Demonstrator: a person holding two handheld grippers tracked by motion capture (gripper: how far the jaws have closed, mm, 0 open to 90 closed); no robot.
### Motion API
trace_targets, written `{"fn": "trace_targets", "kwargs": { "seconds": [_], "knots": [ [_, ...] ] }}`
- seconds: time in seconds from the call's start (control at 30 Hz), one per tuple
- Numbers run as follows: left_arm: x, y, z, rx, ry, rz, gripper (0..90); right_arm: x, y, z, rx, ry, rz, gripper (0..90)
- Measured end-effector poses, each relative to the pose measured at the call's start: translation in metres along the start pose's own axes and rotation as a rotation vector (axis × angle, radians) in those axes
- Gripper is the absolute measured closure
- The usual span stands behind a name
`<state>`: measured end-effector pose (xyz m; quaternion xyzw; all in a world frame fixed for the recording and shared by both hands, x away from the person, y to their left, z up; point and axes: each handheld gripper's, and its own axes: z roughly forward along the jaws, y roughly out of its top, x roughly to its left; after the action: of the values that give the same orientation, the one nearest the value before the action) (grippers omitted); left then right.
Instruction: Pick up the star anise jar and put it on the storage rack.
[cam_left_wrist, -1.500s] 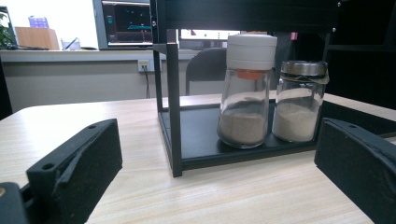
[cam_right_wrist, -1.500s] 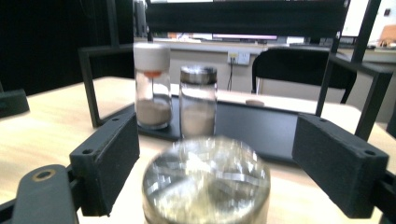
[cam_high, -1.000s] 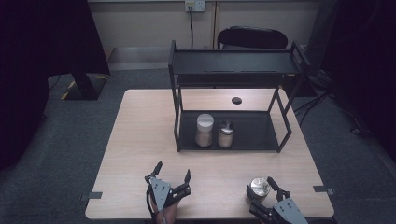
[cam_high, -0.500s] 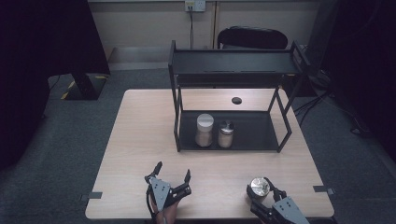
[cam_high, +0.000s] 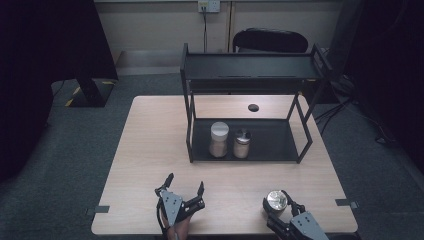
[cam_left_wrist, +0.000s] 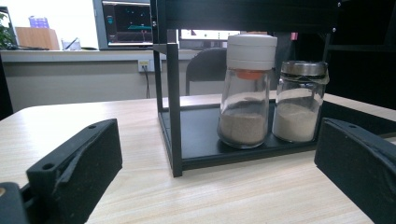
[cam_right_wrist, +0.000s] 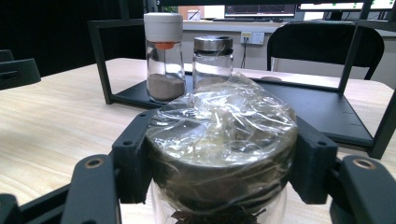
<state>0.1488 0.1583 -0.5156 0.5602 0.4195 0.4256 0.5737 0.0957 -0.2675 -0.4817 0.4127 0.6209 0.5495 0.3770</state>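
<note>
- Surface (cam_high: 150, 150): pale wood, square. It carries the rack toward the far side and both grippers at the near edge.
- Rack (cam_high: 250, 75): black metal, two tiers. The top tier is bare; the bottom tray holds two jars at its left end, with free space to their right.
- Left gripper (cam_high: 184, 189): rests near the front edge, left of centre. Fingers released, spread wide and holding nothing, pointed at the rack.
- Right gripper (cam_high: 278, 201): at the front right corner. The fingers have just been closing and are now clenched on the wrapped jar, one pad on each side of its lid as the right gripper view shows.
- White-lid jar (cam_high: 219, 140): upright on the bottom tray, brown powder in the lower part.
- Metal-lid jar (cam_high: 242, 144): just to the right of the white-lid jar, shorter, pale powder inside.
- Wrapped jar (cam_high: 275, 200): glass with a metal lid under crinkled clear film, dark contents. It stands upright on the surface, well apart from the rack.
- Small black disc (cam_high: 253, 107): lies on the surface behind the rack.
- Step in hand, as judged: grasp just made, lift not yet begun.
- Next move, as judged: raise the wrapped jar straight up and carry it forward, probably to the free tray space beside the metal-lid jar. It must pass under the top tier and clear the front posts. The film may make the lid slippery, so the grip should stay firm and the jar upright.
</note>
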Motion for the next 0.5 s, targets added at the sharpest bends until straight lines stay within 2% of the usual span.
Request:
{"fn": "trace_targets", "kwargs": {
  "seconds": [0.5],
  "knots": [
    [-0.0002, 0.0, 0.0, 0.0, 0.001, 0.0, 0.3, -0.0008, 0.0074, -0.0008, 0.01, 0.006, 0.001, 34.8]
  ]
}}
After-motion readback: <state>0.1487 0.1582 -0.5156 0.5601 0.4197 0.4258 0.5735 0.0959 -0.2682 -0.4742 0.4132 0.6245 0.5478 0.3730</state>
